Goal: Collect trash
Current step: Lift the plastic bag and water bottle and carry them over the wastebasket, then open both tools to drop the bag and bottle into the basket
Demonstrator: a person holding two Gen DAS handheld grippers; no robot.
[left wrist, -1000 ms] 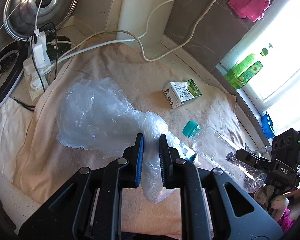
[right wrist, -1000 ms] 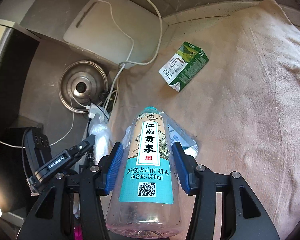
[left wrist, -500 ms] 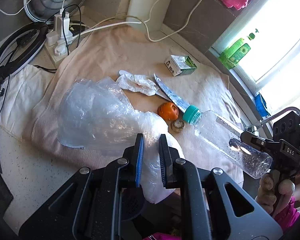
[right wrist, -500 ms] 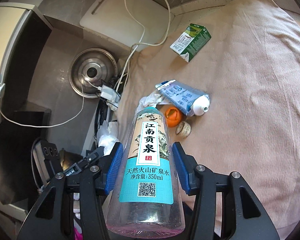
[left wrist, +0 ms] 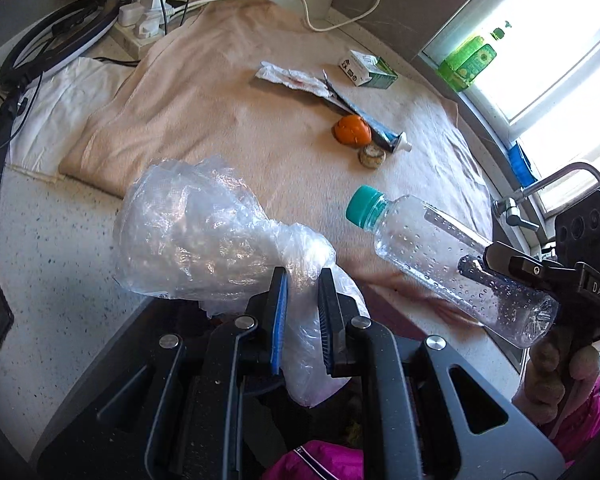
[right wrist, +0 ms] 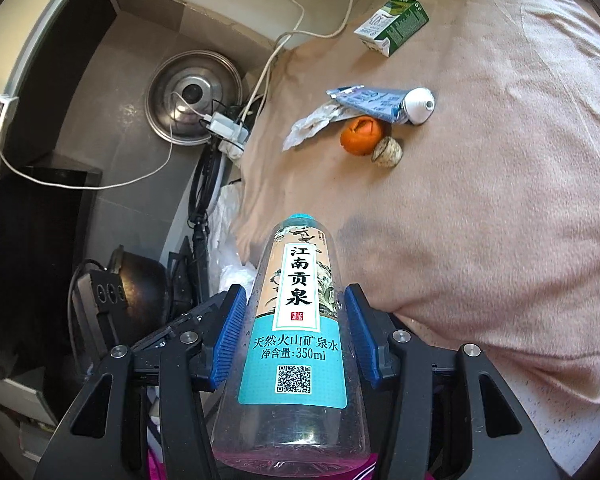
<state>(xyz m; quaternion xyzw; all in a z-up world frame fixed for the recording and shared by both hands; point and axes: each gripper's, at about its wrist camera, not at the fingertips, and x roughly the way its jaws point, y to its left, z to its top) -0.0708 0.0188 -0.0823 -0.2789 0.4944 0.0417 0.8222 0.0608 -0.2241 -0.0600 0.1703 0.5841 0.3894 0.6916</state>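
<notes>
My left gripper [left wrist: 302, 312] is shut on a clear plastic bag [left wrist: 204, 232], held off the counter's front edge. My right gripper [right wrist: 296, 328] is shut on an empty plastic water bottle [right wrist: 296, 336] with a teal cap; the bottle also shows in the left wrist view [left wrist: 440, 252], to the right of the bag, cap pointing left. On the beige towel [right wrist: 500, 200] lie a green carton [right wrist: 394, 26], a toothpaste tube [right wrist: 384, 102], a crumpled wrapper [right wrist: 312, 124], an orange peel [right wrist: 362, 136] and a nutshell [right wrist: 388, 152].
A power strip with white cables [left wrist: 144, 16] and a black ring stand [left wrist: 32, 64] sit at the far left. A steel lid [right wrist: 194, 98] leans against the wall. A green bottle [left wrist: 466, 62] stands on the windowsill. A tap [left wrist: 548, 184] is at right.
Both grippers have pulled back and up from the towel with bag and bottle. The wrapper, tube, peel and nutshell, earlier hidden under the bag, now lie in view.
</notes>
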